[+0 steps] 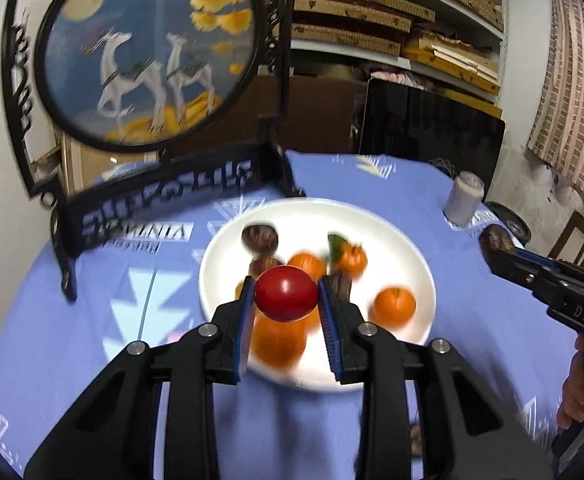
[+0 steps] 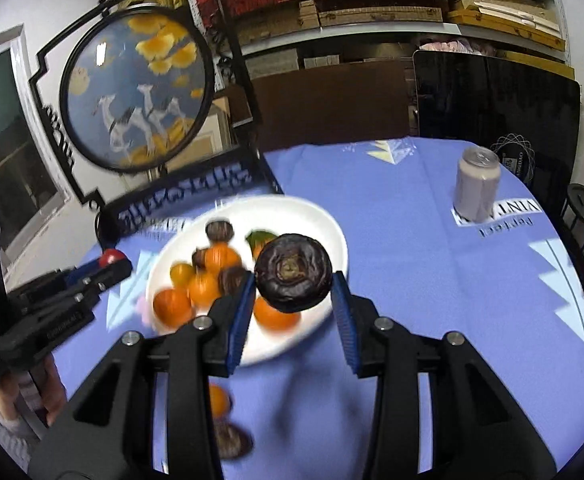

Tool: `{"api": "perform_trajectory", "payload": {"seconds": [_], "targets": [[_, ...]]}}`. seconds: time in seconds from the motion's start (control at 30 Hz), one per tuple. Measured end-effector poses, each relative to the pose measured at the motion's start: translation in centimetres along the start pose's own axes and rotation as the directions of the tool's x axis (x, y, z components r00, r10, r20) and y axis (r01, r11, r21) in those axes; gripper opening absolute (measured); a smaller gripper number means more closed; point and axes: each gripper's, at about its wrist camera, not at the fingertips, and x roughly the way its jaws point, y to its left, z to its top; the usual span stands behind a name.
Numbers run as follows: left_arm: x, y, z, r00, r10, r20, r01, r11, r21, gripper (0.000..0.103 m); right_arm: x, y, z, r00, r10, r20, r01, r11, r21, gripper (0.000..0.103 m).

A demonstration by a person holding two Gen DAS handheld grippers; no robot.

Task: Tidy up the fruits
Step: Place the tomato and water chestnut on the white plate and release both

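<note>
The left tongs (image 1: 286, 298) clamp a red fruit (image 1: 286, 293). The right tongs (image 2: 292, 286) pinch a dark fruit (image 2: 293, 272) at centre frame (off-centre grip). It could slip onto the white plate (image 2: 332, 236).

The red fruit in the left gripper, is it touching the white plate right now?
Apart. The left wrist view shows the red fruit clamped between the left gripper pads, lifted above the white plate, with the oranges blurred well below it.

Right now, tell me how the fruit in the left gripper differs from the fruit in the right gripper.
The red fruit in the left gripper is smooth and glossy; the dark brown fruit in the right gripper is dull and wrinkled. The red one is oval, the brown one flatter. Both are clamped between blue fingers above the white plate.
</note>
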Motion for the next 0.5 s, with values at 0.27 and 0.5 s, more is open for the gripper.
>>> {"api": "perform_trajectory", "payload": {"seconds": [0.27, 0.5], "targets": [[7.4, 1.5, 2.4, 0.998, -0.017, -0.060, 0.014, 0.998, -0.054, 0.031, 6.4, 0.5, 1.2, 0.998, 0.040, -0.055, -0.040, 0.999, 0.017, 0.040], [12.0, 0.6, 3.4, 0.993, -0.031, -0.112, 0.027, 0.999, -0.030, 0.032, 10.1, 0.6, 0.1, 0.992, 0.032, -0.121, -0.033, 0.999, -0.008, 0.040]]}}
